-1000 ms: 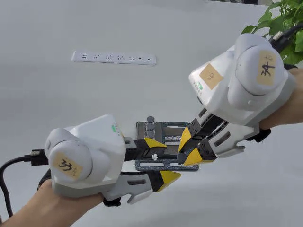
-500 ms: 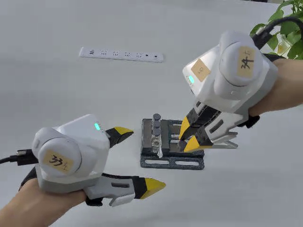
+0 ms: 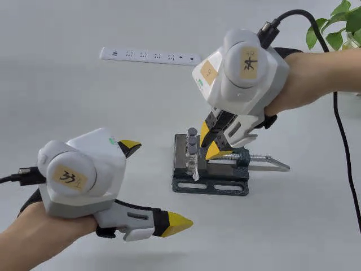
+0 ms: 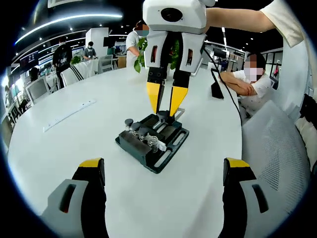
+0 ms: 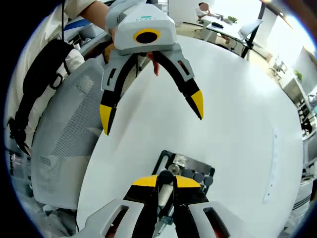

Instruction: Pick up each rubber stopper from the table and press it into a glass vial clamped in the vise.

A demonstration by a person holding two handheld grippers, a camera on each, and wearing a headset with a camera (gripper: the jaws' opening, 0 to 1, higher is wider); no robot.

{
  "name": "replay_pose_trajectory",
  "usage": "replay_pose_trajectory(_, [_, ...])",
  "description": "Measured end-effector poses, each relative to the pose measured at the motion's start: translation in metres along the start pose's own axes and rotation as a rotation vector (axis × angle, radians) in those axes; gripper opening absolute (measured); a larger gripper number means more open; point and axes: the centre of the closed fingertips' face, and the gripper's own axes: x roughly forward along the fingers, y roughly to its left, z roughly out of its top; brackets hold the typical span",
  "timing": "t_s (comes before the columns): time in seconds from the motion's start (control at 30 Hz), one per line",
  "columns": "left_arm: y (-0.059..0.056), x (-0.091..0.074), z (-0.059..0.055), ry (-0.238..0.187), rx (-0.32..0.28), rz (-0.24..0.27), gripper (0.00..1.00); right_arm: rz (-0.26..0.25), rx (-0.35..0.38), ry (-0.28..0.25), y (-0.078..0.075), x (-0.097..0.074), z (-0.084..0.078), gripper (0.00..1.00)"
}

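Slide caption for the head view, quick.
Right gripper poised at the vise beside the clamped vials; left gripper open, held apart.

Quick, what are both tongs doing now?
Left tongs: wide open, holding nothing.
Right tongs: barely open, holding nothing, over the vise.

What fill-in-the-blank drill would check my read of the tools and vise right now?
1. The left tool sits off to the side, its jaws wide ___.
2. The ___ tool hangs right over the vise.
3. The vials clamped in it stand ___, not tilted.

Missing words: open; right; upright.
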Motion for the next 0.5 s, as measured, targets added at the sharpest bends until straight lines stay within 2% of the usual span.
replay_pose_trajectory(0.07, [0.002, 0.000, -0.002, 0.002, -0.003, 0.008, 0.99, -0.006, -0.049, -0.018, -0.003, 0.002, 0.002, 0.05])
replay_pose_trajectory(0.1, [0.003, 0.000, -0.003, 0.002, -0.008, 0.009, 0.99, 0.009, -0.080, -0.025, -0.001, 0.003, 0.003, 0.05])
replay_pose_trajectory(0.17, [0.003, 0.000, -0.005, 0.007, -0.014, 0.012, 0.99, -0.003, -0.097, -0.007, -0.004, 0.006, 0.000, 0.05])
replay_pose_trajectory(0.27, [0.003, 0.000, -0.008, 0.015, -0.016, 0.014, 0.99, 0.008, -0.168, 0.005, -0.005, 0.011, -0.002, 0.05])
replay_pose_trajectory(0.5, [0.003, -0.003, -0.013, 0.032, -0.026, 0.023, 0.98, 0.045, -0.252, 0.014, -0.002, 0.020, -0.002, 0.05])
